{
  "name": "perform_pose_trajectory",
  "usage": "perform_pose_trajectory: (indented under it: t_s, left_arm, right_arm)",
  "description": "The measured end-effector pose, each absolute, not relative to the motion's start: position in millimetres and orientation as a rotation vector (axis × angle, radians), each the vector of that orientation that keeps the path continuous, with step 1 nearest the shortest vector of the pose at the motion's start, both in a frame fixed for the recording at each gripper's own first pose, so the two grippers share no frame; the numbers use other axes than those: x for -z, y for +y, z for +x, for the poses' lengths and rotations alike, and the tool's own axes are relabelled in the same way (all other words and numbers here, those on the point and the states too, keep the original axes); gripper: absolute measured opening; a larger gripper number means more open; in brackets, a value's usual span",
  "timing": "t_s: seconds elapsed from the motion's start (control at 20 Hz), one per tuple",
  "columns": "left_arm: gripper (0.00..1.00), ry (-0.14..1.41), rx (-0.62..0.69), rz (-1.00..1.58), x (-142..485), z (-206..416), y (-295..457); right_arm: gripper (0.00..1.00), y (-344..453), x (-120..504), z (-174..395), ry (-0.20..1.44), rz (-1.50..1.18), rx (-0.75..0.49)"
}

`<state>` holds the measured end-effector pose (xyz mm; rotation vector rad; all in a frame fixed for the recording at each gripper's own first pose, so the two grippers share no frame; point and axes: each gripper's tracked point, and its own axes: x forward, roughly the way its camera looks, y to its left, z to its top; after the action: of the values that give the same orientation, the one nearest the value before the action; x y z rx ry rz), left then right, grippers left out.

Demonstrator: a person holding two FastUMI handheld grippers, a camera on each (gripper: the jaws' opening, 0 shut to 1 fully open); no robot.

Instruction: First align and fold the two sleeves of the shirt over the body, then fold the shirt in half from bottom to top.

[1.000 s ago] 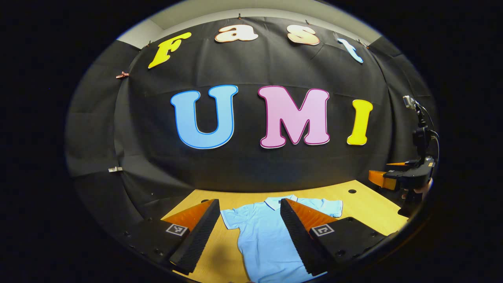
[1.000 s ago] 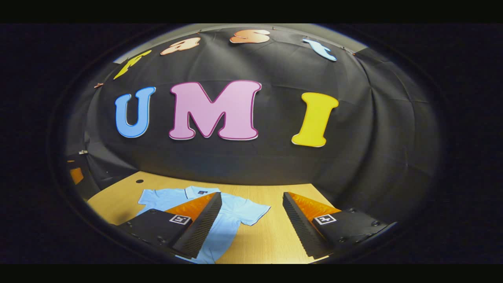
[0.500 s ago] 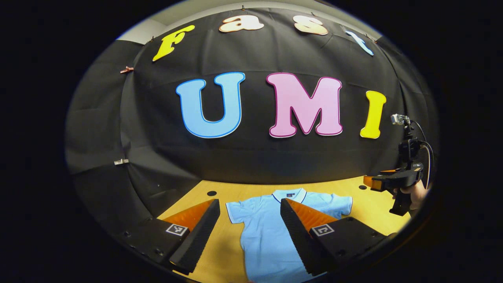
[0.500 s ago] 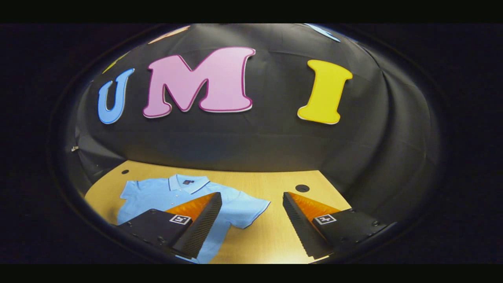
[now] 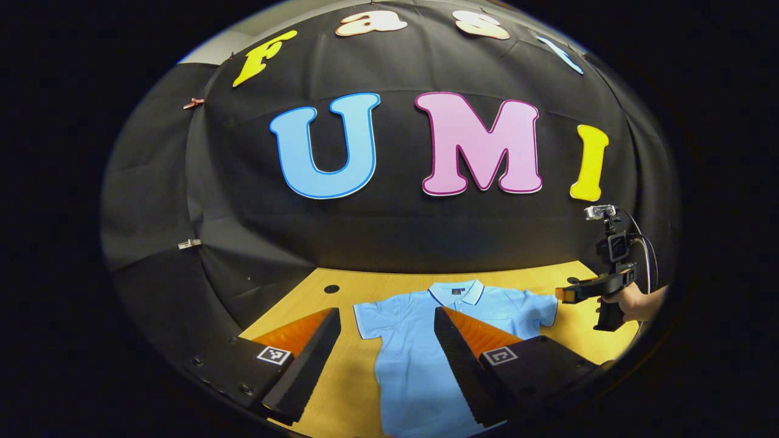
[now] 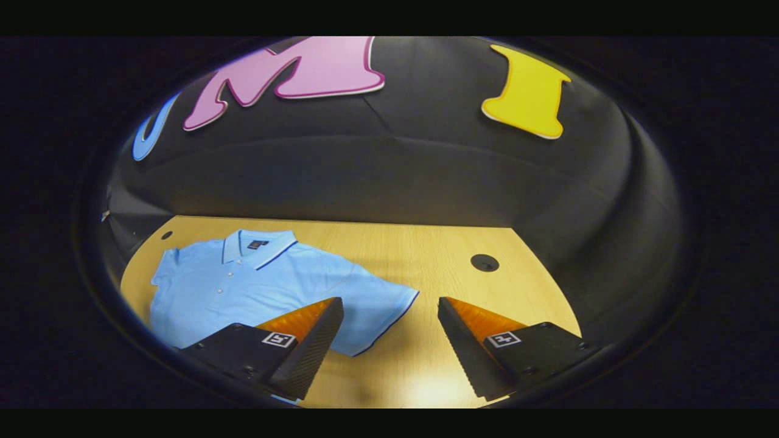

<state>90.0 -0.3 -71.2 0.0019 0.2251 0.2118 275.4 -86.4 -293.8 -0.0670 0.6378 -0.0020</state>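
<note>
Up close in the left gripper view, the left tongs (image 5: 387, 340): two wedge-shaped fingers with finely ribbed inner faces, each bolted to a flat black plate with round screw heads and a small square black-and-white marker. The right tongs (image 6: 391, 333) carry the same wedges, ribs, plates and markers. Out at the edge of the left gripper view, those right tongs (image 5: 569, 294) show a black pistol handle, a small camera on a post and a looping black cable.
</note>
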Motion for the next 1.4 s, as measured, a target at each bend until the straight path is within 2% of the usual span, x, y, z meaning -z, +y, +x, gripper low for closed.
perform_pose_trajectory:
  t_s: [0.5, 0.8, 0.85, 1.0, 1.05, 1.1, 1.15, 1.25, 1.35, 1.4]
  left_arm:
    - [0.97, 0.290, -0.225, -0.027, 96.3, 111.7, -7.8]
    - [0.97, 0.319, -0.233, -0.022, 108.0, 111.6, -9.3]
    - [0.97, 0.322, -0.233, -0.021, 108.8, 112.2, -9.2]
    - [0.97, 0.331, -0.229, -0.028, 114.0, 112.1, -11.5]
    - [0.97, 0.332, -0.227, -0.030, 114.7, 113.5, -12.6]
    - [0.97, 0.332, -0.225, -0.030, 114.8, 114.6, -12.9]
    - [0.97, 0.331, -0.224, -0.029, 115.7, 114.3, -13.7]
    - [0.97, 0.323, -0.219, -0.033, 116.0, 113.2, -12.4]
    - [0.97, 0.330, -0.212, -0.047, 123.2, 112.0, -9.9]
    - [0.97, 0.329, -0.214, -0.052, 124.1, 109.2, -6.0]
  right_arm:
    - [0.98, -101.1, 376.4, 320.0, 0.772, -0.062, 0.014]
    - [0.95, -93.6, 382.0, 333.9, 0.742, 0.008, 0.008]
    - [0.88, -91.2, 380.9, 332.7, 0.743, 0.005, -0.003]
    - [0.42, -80.4, 381.0, 331.9, 0.747, 0.004, -0.025]
    - [0.39, -78.2, 382.3, 331.9, 0.749, 0.007, -0.022]
    - [0.14, -76.2, 381.0, 332.3, 0.752, 0.004, -0.016]
    - [0.09, -75.4, 381.6, 331.8, 0.756, 0.013, -0.015]
    - [0.10, -73.4, 381.5, 329.3, 0.771, 0.057, 0.007]
    - [0.05, -73.2, 379.8, 327.3, 0.784, 0.059, 0.020]
    - [0.11, -72.6, 375.7, 326.0, 0.781, 0.041, 0.025]
